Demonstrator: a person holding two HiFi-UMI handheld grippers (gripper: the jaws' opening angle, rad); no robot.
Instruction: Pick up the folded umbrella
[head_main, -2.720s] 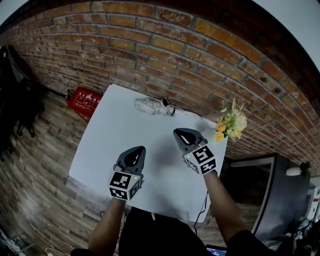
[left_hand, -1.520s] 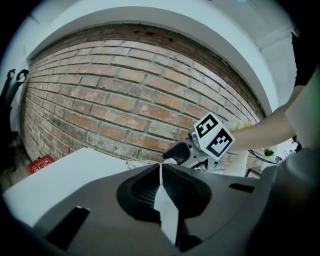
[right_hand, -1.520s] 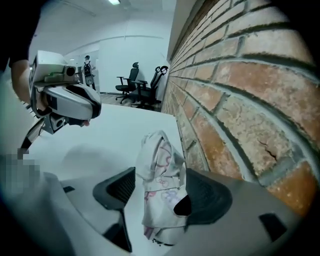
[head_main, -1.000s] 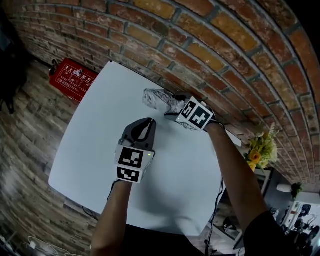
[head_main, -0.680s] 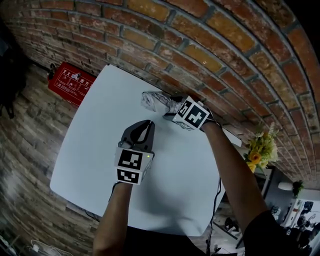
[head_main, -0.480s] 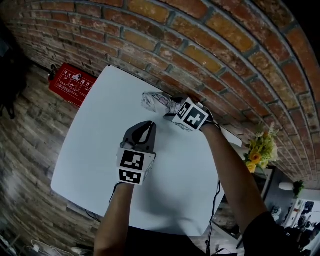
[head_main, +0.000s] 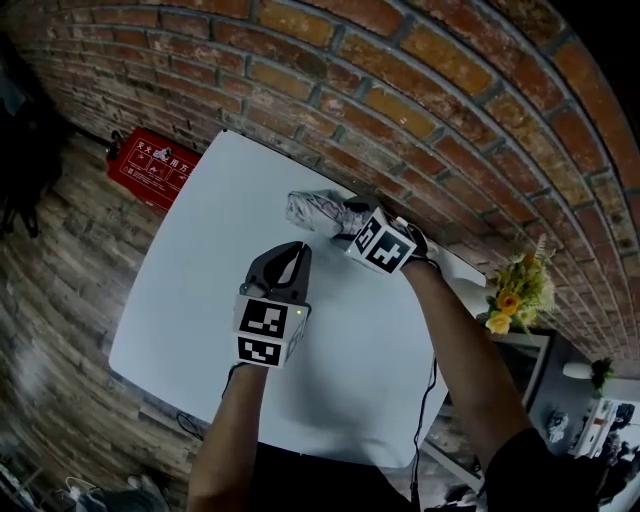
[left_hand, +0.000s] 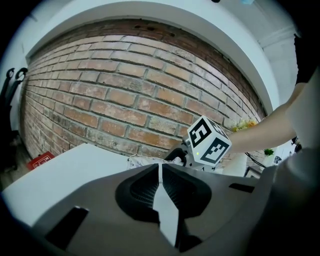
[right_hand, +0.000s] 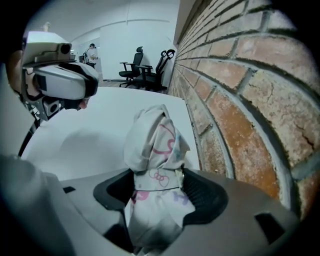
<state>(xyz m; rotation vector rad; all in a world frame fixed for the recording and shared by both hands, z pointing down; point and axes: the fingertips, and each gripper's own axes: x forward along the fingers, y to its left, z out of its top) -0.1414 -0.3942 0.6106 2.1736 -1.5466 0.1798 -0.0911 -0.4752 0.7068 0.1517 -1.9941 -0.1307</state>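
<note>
The folded umbrella, white with pink and purple prints, lies on the white table along its far edge by the brick wall. My right gripper points steeply down over the umbrella's right end. In the right gripper view its jaws are closing, with the umbrella between them, and both pads touch the fabric at the strap. My left gripper hovers over the middle of the table, shut and holding nothing. The left gripper view looks along its closed jaws toward the umbrella and the right gripper's marker cube.
The brick wall runs right behind the table's far edge, close to the umbrella. A red box lies on the wooden floor to the left. A bunch of yellow flowers stands past the table's right corner. Office chairs stand far off.
Since the earliest frame my right gripper has reached from the table's near side to the umbrella at the wall. Over the last second it stays there, and the left gripper holds still.
</note>
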